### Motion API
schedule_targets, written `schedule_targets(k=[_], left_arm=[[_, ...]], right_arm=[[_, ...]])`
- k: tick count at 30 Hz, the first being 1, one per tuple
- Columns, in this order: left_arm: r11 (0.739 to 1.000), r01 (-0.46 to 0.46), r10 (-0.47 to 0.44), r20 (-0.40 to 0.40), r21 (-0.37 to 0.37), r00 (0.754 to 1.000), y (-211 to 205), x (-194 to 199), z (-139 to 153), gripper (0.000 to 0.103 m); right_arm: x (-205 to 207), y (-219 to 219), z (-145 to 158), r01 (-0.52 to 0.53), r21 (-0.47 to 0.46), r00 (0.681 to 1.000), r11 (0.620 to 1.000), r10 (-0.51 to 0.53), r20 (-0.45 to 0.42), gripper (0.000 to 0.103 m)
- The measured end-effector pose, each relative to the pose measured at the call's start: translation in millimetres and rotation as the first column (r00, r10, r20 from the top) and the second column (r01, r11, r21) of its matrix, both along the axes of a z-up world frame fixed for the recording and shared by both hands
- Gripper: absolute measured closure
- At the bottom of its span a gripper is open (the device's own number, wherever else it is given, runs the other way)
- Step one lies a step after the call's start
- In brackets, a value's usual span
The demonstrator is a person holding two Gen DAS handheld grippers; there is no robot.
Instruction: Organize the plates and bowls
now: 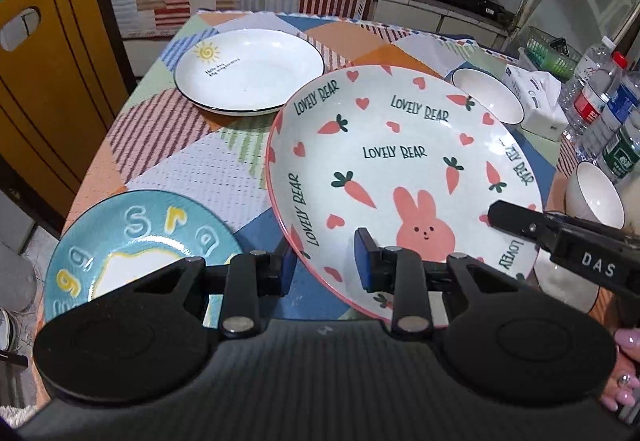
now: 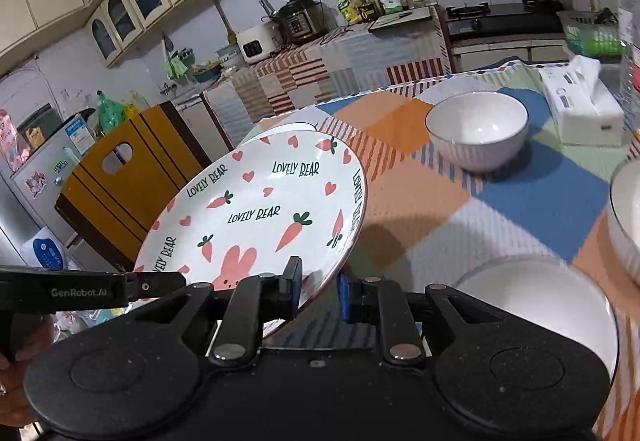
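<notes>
We hold the glossy rabbit plate [image 1: 400, 177] tilted above the bench [image 1: 224, 157], its pink rim between the fingers of both claws. The left claw [image 1: 326, 265] and right claw [image 2: 318, 291] each straddle that rim with a gap showing, so we cannot tell if either truly grips. We should level it, then lower it gently onto the white sun plate [image 1: 250, 71]; glazed ceramic slips.

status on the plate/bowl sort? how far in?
Early. Done: nothing looks stacked yet; the sun plate and blue plate lie apart on the table. In hand: the bunny plate is lifted and tilted, with both the left gripper and right gripper straddling its rim. Left: three white bowls sit apart, unstacked.
</notes>
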State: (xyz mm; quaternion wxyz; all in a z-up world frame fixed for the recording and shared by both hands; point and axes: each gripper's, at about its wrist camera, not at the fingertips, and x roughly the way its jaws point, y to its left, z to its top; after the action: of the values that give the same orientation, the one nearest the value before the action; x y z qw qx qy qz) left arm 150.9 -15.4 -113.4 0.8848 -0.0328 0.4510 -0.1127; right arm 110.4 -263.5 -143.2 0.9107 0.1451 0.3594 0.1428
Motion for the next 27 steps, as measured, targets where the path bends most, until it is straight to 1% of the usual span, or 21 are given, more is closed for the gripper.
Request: schedule_targets(k=[3,4,5,7,10,12,14,16,18,22,25,27], left_arm=[[0.999,0.002,-0.006,-0.080,-0.042,0.997,-1.8,26.6,-6.3,0.074],[0.999,0.010,-0.013,-0.089,-0.040,0.996,-4.6,33.6,-8.6,0.074],[0.999,0.015,-0.018,-0.083,-0.030,0.996,-7.7,37.9,-10.3,0.074],[0.999,0.033,-0.033,-0.075,0.001,0.997,-15.8,47.5,-12.5,0.074],[0.998,0.058,-0.057,-0.099,0.009,0.994,-23.8,61.0,-17.2,0.074],[0.998,0.058,-0.056,-0.111,0.015,0.992,-28.9,67.6,-21.7,0.074],[0.998,0.050,-0.046,-0.115,0.029,0.992,-34.6,73.6,-27.1,0.074],[0.999,0.034,-0.030,-0.145,0.021,0.989,-35.7,81.8,-33.3,0.074],[1.000,0.020,-0.018,-0.169,0.011,0.985,-37.2,89.0,-39.8,0.074],[1.000,0.009,-0.007,-0.173,0.011,0.985,-43.8,92.6,-45.2,0.073],[1.000,-0.002,0.001,-0.184,-0.007,0.983,-43.8,95.7,-44.2,0.073],[1.000,-0.013,0.009,-0.206,-0.016,0.979,-42.9,98.1,-47.0,0.072]], right_arm=[[17.2,-5.0,0.1,-0.003,-0.005,1.000,1.000,0.003,-0.022,0.081],[23.3,-5.2,-0.7,-0.004,-0.022,1.000,1.000,0.004,-0.022,0.080],[28.3,-4.3,-1.9,-0.008,-0.044,1.000,0.999,0.007,-0.021,0.080],[40.4,-7.3,-6.2,-0.017,-0.052,0.999,0.999,0.015,-0.035,0.080],[57.6,-12.4,-13.9,-0.023,-0.051,0.997,0.998,0.019,-0.069,0.080],[66.2,-17.2,-18.7,-0.017,-0.037,0.995,0.999,0.013,-0.096,0.080],[72.9,-18.9,-22.2,-0.018,-0.048,0.993,0.999,0.012,-0.116,0.080],[79.3,-18.9,-25.0,-0.022,-0.067,0.991,0.998,0.013,-0.132,0.080],[91.8,-19.8,-29.0,-0.044,-0.085,0.985,0.995,0.029,-0.169,0.080],[113.5,-19.5,-35.2,-0.068,-0.123,0.969,0.990,0.036,-0.244,0.079],[119.0,-16.0,-33.0,-0.085,-0.169,0.971,0.982,0.044,-0.233,0.078],[122.0,-11.8,-30.9,-0.107,-0.201,0.968,0.974,0.056,-0.245,0.076]])
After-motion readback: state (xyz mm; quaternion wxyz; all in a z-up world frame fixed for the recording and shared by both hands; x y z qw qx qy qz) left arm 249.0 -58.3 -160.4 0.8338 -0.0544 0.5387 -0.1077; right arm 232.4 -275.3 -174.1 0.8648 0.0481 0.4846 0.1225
